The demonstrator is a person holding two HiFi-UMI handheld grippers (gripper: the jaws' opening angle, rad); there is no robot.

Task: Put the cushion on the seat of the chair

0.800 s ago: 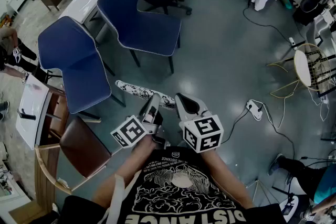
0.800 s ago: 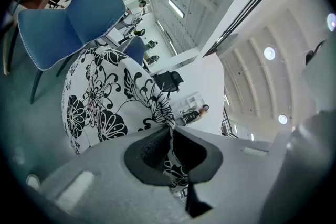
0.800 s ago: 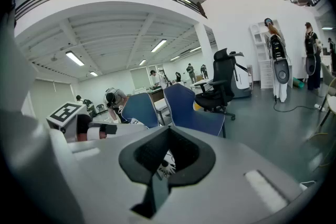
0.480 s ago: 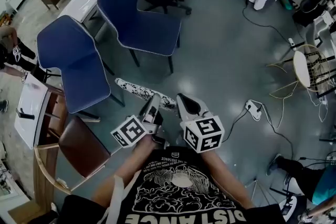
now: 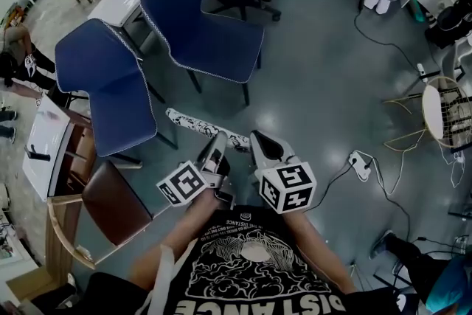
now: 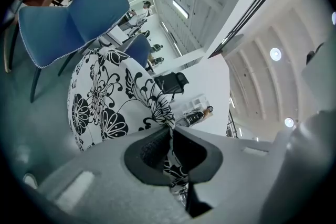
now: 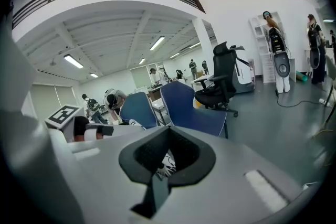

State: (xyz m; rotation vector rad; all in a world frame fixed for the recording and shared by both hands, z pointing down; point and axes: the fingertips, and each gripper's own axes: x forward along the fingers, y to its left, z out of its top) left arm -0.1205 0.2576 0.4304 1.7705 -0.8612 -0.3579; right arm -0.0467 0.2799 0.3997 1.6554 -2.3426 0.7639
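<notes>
Writing: "DISTANCE" in large white letters is read on the black T-shirt [image 5: 251,273], upside down in the head view; the smaller print above it is too fine to be read.
Markers: black-and-white square codes are carried on each gripper's cube [image 5: 286,187]; no letters.
Change: the whole scene is shifted slightly in the head view; both grippers and the cushion are kept as before relative to one another.
Cushion [image 5: 193,125] [image 6: 107,94]: soft white fabric printed with black flowers, seen edge-on as a long strip; held over the glossy grey floor [image 5: 317,85], short of both chairs, on no seat.
Left gripper [image 5: 219,138] [image 6: 170,131]: jaws pinched onto a fold of the cushion's edge.
Right gripper [image 5: 257,139] [image 7: 167,132]: jaws closed, a scrap of the same printed fabric caught between them.
Chairs: left blue chair [image 5: 103,85] and right blue chair [image 5: 210,29], moulded shells with pale stitched rims, on thin dark legs.
</notes>
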